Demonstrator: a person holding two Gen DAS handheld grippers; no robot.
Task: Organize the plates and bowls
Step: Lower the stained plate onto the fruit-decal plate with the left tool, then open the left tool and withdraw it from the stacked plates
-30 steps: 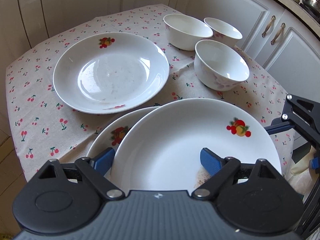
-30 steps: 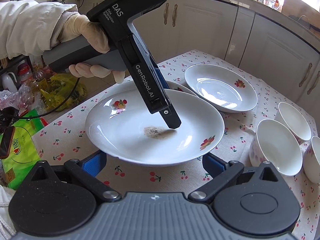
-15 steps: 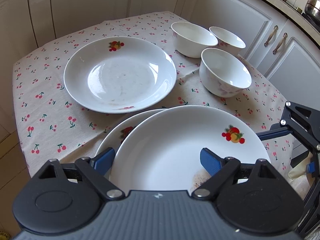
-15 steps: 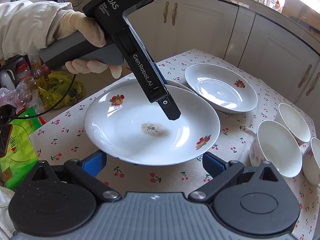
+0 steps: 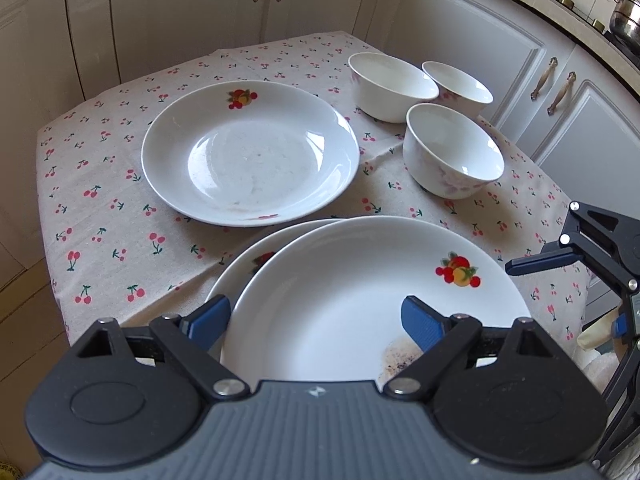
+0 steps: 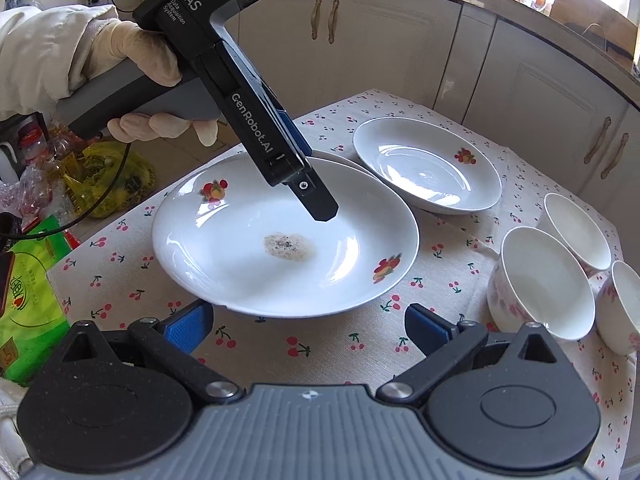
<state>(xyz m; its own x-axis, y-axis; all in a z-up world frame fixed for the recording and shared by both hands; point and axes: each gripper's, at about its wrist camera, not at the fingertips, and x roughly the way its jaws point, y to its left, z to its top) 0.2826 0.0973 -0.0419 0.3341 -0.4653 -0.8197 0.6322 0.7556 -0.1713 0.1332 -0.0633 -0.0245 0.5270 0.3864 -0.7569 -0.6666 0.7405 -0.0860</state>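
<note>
A white plate with a food stain (image 5: 340, 300) (image 6: 240, 256) lies stacked on a second plate (image 5: 248, 256) (image 6: 344, 160) at the near table edge. My left gripper (image 5: 316, 316) (image 6: 312, 176) hovers just above it. Its jaws are opening: one finger is over the plate's well, the other is outside the rim, and neither pad presses on it. A third plate (image 5: 248, 152) (image 6: 424, 168) sits apart, farther back. Three white bowls (image 5: 452, 152) (image 6: 540, 284) cluster beside it. My right gripper (image 6: 308, 322) is open over the tablecloth in front of the stack, holding nothing.
The small table wears a cherry-print cloth (image 6: 320, 344) and is hemmed in by white cabinets (image 5: 460, 40). A gloved hand (image 6: 132, 56) holds the left gripper. Bags and a green packet (image 6: 28, 300) lie beyond the table's left side. A steel pot (image 5: 624, 24) stands on the counter.
My left gripper has lifted slightly off the stained plate, whose fingertip earlier sat at the plate's surface. The right gripper has stayed put.
</note>
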